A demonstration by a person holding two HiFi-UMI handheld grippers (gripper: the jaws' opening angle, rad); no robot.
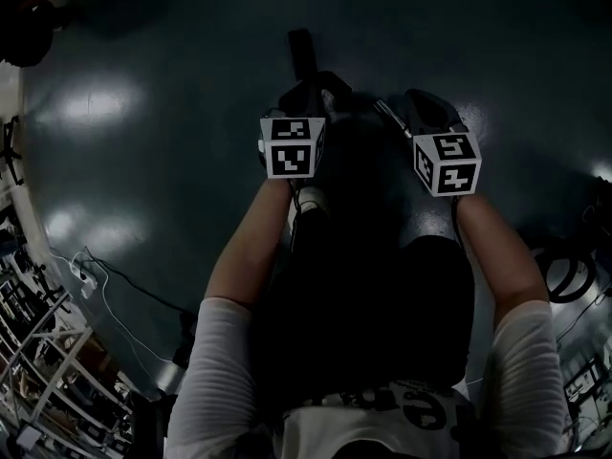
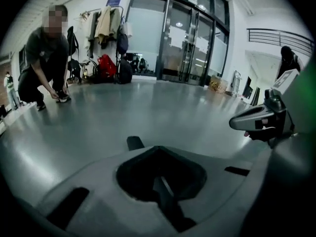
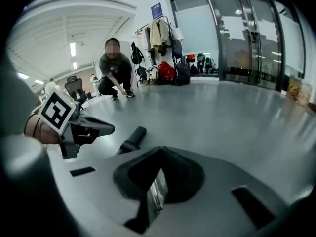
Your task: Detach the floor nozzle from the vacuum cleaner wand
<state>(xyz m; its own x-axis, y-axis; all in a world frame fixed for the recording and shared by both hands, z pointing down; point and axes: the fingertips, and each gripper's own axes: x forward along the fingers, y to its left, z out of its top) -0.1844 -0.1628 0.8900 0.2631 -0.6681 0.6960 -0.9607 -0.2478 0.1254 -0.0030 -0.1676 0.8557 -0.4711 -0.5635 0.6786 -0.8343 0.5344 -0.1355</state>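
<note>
A dark elongated vacuum part (image 1: 302, 54) lies on the glossy grey floor just beyond both grippers; whether it is wand or nozzle I cannot tell. It shows as a black tube (image 3: 132, 139) in the right gripper view, and only its tip (image 2: 134, 142) shows in the left gripper view. My left gripper (image 1: 314, 90) is held above the floor near that part, jaws shut with nothing between them. My right gripper (image 1: 421, 105) hangs beside it to the right, also shut and empty. Each gripper sees the other: the right gripper (image 2: 256, 120) and the left gripper (image 3: 84, 128).
A person (image 3: 114, 70) crouches on the floor far ahead by a coat rack (image 3: 160, 38) with bags. Glass doors (image 2: 190, 38) stand behind. Shelving and cables (image 1: 57, 333) line the left edge of the head view, and a coiled cable (image 1: 564, 271) lies at the right.
</note>
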